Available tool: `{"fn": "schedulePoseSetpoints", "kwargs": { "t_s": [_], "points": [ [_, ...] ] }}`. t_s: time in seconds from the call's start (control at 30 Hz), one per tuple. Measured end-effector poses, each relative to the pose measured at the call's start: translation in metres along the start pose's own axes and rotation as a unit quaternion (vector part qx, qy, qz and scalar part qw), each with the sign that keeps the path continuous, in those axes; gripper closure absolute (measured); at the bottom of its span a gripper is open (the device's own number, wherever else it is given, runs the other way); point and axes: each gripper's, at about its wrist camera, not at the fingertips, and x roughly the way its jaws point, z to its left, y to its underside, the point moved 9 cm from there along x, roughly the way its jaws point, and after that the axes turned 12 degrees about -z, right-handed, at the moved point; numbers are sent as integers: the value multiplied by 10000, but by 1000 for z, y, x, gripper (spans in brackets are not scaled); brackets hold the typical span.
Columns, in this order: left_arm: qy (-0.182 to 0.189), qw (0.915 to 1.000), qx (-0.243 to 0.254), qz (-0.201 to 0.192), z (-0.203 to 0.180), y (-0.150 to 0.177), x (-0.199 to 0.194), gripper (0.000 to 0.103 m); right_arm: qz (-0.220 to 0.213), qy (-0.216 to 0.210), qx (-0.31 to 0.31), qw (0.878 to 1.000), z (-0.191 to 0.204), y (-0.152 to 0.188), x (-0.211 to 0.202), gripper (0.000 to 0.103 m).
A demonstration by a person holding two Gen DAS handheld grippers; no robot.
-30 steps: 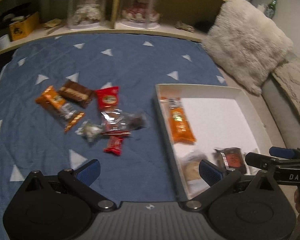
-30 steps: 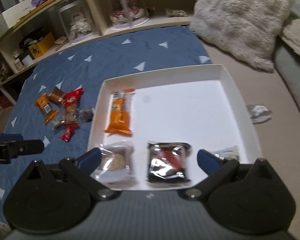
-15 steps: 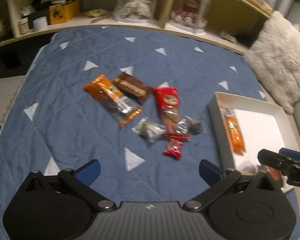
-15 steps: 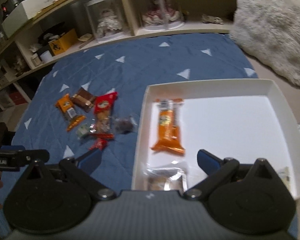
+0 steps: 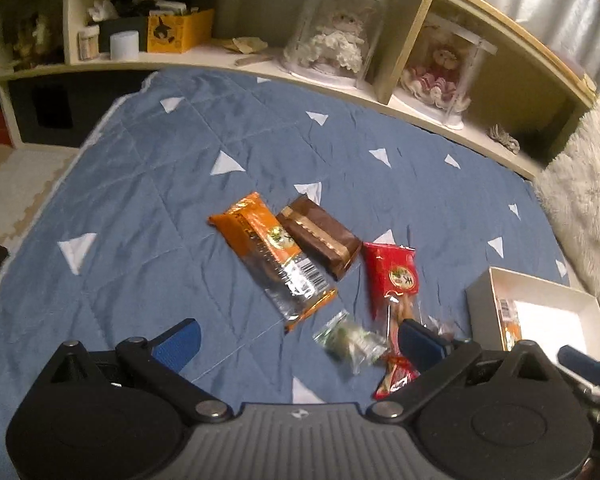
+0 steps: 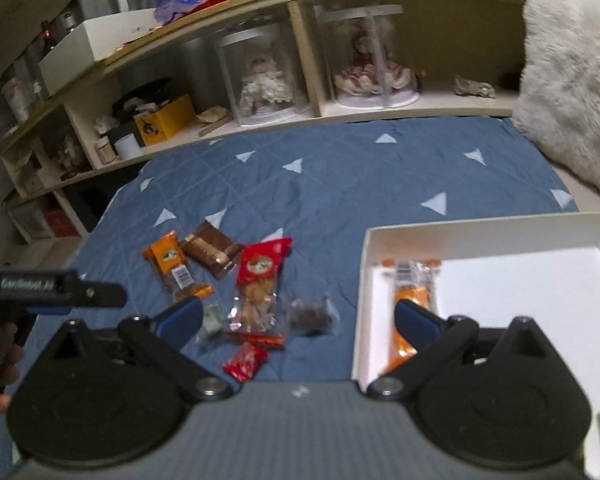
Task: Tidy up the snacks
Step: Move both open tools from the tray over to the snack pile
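Observation:
Several snacks lie in a heap on the blue quilt: an orange bar (image 5: 272, 256), a brown bar (image 5: 320, 236), a red packet (image 5: 392, 276), a clear green-tinted packet (image 5: 350, 340) and a small red candy (image 5: 394, 376). In the right wrist view the red packet (image 6: 260, 268), a dark snack in clear wrap (image 6: 312, 312) and the small red candy (image 6: 244, 360) show. The white tray (image 6: 360, 300) on the right holds an orange bar (image 6: 412, 292). My left gripper (image 5: 296, 340) is open and empty, just short of the heap. My right gripper (image 6: 298, 318) is open and empty over the tray's left edge.
A wooden shelf (image 6: 340, 116) with two dolls under clear domes (image 6: 264, 80) runs along the far side of the quilt. A fluffy white pillow (image 6: 572, 72) lies at the right. The quilt's left edge (image 5: 40, 208) drops to the floor.
Both grippers have swung left, away from the tray and toward the snack heap. The tray now sits at the right edge of both views. Both stay open and empty.

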Motion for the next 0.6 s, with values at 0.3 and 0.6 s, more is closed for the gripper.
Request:
{"fn": "schedulePoseSetpoints", "kwargs": {
  "t_s": [0.3,0.6],
  "points": [
    [1195,9883,-806,502,-19,12,38,0,168,-605,208,9978,34,21,33,11],
    [1830,9782,-362,914,-45,26,58,9,732,-500,457,9950,47,57,61,38]
  ]
}}
